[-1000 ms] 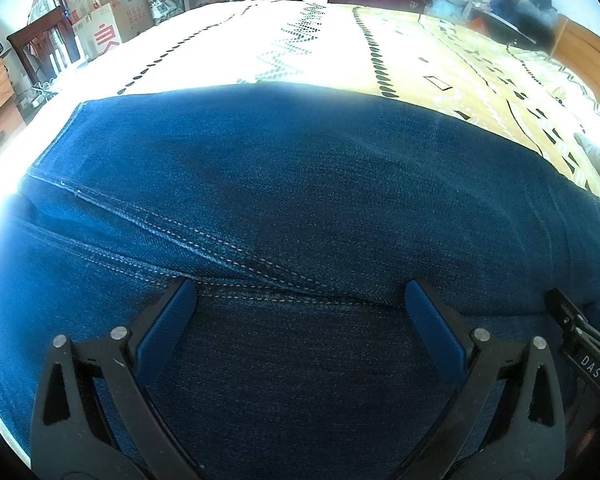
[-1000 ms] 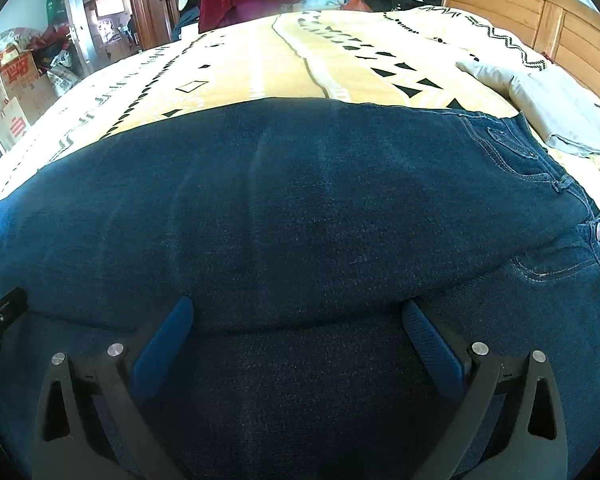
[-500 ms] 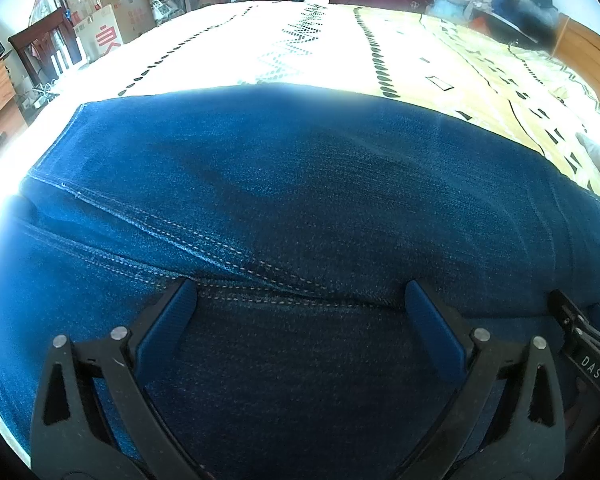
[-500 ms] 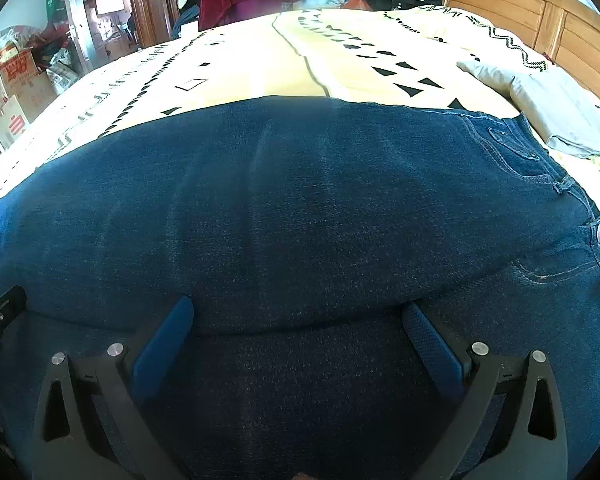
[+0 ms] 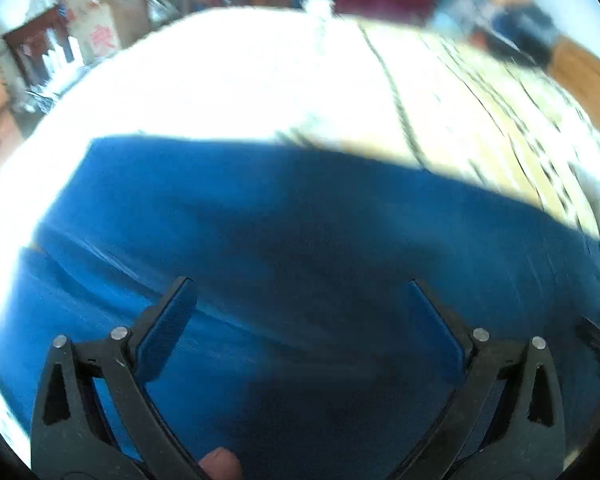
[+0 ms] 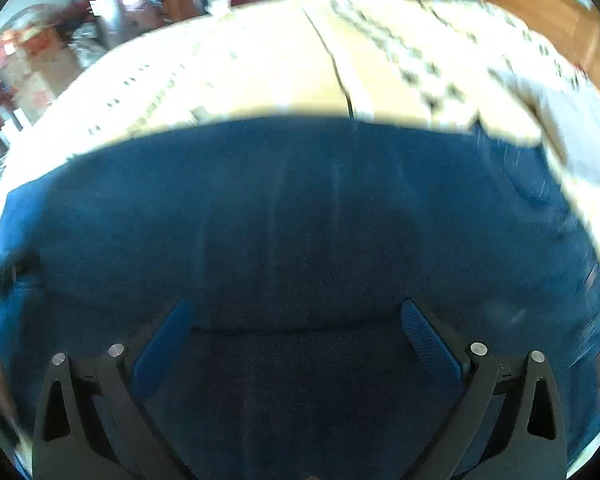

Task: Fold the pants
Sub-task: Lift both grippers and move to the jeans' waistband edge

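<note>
Motion-blurred pants (image 5: 300,220), frame-cropped

Motion-blurred fisheye views; sunlit bedspread (image 5: 260,80) glares white.

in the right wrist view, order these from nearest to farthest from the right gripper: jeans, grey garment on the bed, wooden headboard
1. jeans, right under and ahead of the right gripper
2. grey garment, ahead to the right on the bedspread
3. wooden headboard, far right, behind the bed

Pants (image 5: 300,232) lie on bed (image 5: 260,80), headboard (image 6: 540,12) behind.
</note>
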Tool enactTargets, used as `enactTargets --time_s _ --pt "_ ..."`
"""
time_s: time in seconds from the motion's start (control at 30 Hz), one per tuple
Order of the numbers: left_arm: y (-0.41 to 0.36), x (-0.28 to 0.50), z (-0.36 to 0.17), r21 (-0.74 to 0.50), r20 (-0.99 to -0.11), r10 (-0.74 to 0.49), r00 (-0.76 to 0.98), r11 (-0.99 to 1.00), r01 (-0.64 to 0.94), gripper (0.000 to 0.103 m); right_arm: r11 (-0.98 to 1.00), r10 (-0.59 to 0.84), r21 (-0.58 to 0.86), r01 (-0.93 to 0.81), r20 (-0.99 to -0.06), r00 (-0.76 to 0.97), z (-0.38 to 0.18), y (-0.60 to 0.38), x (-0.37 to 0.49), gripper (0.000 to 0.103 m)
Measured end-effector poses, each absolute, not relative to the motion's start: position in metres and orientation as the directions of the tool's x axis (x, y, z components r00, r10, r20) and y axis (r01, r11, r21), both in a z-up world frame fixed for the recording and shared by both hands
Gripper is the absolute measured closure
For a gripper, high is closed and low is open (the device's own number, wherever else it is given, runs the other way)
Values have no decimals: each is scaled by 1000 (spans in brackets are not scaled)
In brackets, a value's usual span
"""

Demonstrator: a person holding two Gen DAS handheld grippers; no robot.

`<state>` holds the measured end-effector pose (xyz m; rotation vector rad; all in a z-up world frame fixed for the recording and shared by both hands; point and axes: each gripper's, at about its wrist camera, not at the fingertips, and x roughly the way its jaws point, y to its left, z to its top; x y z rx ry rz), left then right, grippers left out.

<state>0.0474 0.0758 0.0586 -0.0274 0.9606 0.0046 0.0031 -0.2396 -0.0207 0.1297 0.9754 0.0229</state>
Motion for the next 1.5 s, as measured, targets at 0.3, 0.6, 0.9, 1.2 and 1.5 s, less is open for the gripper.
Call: enactTargets --time_s 0.3,0.6,0.9,1.2,1.5 --pt "228 54 250 56 -442 289 849 954 -295 0 995 81 105 2 -777 624 130 -330 25 0" --pt "298 114 199 15 -588 162 793 982 -189 0 993 -101 -23 115 -663 742 202 -393 11 0" --pt "292 156 115 5 -796 3 605 1000 3 1 993 -9 75 96 -742 670 100 -396 -16 0" --pt "285 189 46 8 -888 -41 457 994 105 16 986 84 157 57 -763 641 30 -356 0 0" --pt "280 201 40 -54 -883 -105 458 991 123 33 986 119 167 21 -776 619 12 -343 30 0"
